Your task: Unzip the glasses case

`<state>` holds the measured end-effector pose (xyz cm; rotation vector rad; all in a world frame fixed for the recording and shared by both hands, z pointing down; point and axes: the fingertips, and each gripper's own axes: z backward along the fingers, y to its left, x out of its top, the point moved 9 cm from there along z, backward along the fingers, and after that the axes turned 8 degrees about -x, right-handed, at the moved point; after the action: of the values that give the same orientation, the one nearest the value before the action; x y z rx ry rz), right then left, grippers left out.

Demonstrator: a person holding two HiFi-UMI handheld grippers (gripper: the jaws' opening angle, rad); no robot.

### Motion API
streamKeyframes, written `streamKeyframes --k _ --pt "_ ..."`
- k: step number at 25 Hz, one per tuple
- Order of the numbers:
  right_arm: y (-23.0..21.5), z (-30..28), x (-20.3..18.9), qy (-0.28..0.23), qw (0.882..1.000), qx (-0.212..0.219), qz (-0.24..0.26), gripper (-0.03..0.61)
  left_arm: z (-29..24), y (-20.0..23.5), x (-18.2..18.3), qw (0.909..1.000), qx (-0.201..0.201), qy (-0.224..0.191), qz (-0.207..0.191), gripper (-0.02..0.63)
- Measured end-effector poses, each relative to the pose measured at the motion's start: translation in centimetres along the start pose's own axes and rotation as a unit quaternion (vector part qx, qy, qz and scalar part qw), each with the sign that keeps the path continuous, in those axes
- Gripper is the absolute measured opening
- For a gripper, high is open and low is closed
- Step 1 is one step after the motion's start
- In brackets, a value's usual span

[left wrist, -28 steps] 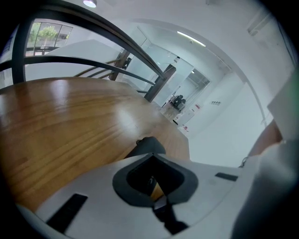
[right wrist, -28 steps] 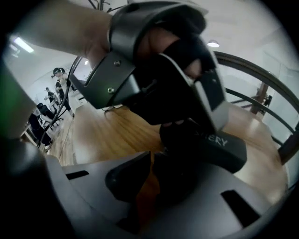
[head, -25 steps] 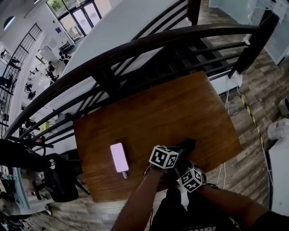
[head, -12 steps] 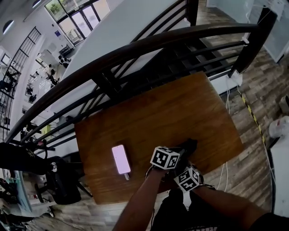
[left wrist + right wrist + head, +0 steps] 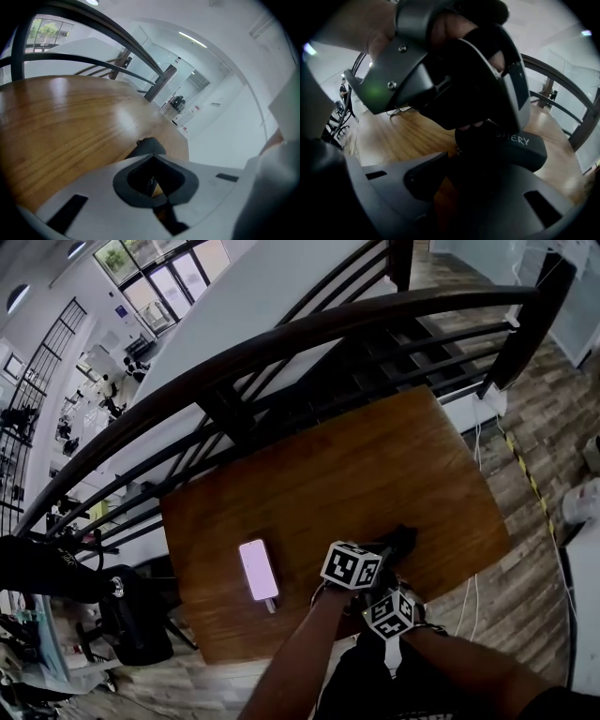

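Note:
A black glasses case (image 5: 399, 541) lies near the front edge of the wooden table (image 5: 319, 484). In the right gripper view its lettered side (image 5: 520, 149) fills the gap between the jaws of my right gripper (image 5: 464, 183), which are shut on it. My left gripper (image 5: 375, 563) sits right above it, held by a gloved hand (image 5: 454, 28). In the left gripper view the jaws of my left gripper (image 5: 152, 185) are shut, with a small zipper pull (image 5: 151, 182) pinched between them. The case's far end (image 5: 147, 145) pokes out beyond them.
A phone with a lit screen (image 5: 259, 569) lies on the table to the left of the grippers. A dark curved railing (image 5: 281, 343) runs behind the table. The table's front edge is directly under the grippers, and cables (image 5: 473, 592) trail on the floor at the right.
The head camera has shifted slightly. Both grippers stay at the case with hardly any movement.

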<state>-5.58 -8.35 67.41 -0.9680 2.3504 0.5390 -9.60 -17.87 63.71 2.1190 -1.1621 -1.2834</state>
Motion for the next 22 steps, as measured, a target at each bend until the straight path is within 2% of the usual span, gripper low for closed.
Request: streamKeyframes --k 2,5,7,9,12,14,17,19,22 --pt "0.6 -0.1 0.1 -0.015 0.999 0.008 0.051 0.047 -0.1 0.0 0.0 1.0000 -0.001 0.001 -0.002 0.003" --pt "1.5 -0.5 0.3 -0.034 0.991 0.047 0.120 0.032 -0.6 -0.3 0.0 0.9999 -0.003 0.004 -0.011 0.003" --pt "1.0 -0.4 0.0 -0.032 0.991 0.068 0.111 0.040 -0.8 -0.5 0.0 0.9998 -0.007 0.000 -0.021 0.003" --pt "0.6 1.0 -0.7 -0.035 0.992 0.083 0.090 0.040 -0.1 -0.7 -0.2 0.9991 -0.006 -0.023 -0.035 0.003" --pt "0.7 4.4 -2.1 -0.047 0.994 0.085 0.058 0.040 3.4 -1.6 -1.0 0.9919 0.026 -0.108 -0.062 0.003" --pt "-0.3 7.3 -3.0 -0.062 0.995 0.073 0.011 0.038 6.2 -3.2 -1.7 0.9785 0.056 -0.184 -0.074 0.003" --pt "-3.8 12.3 -2.9 -0.107 0.991 0.027 -0.070 0.016 9.6 -6.8 -3.2 0.9501 0.120 -0.268 -0.106 0.003" --pt "-6.1 16.1 -1.9 -0.157 0.982 -0.001 -0.103 0.005 11.5 -9.7 -4.7 0.9302 0.174 -0.301 -0.118 0.003" --pt "-9.0 22.0 -0.5 -0.241 0.962 -0.029 -0.123 0.000 13.8 -14.8 -6.8 0.8964 0.235 -0.362 -0.104 0.003"
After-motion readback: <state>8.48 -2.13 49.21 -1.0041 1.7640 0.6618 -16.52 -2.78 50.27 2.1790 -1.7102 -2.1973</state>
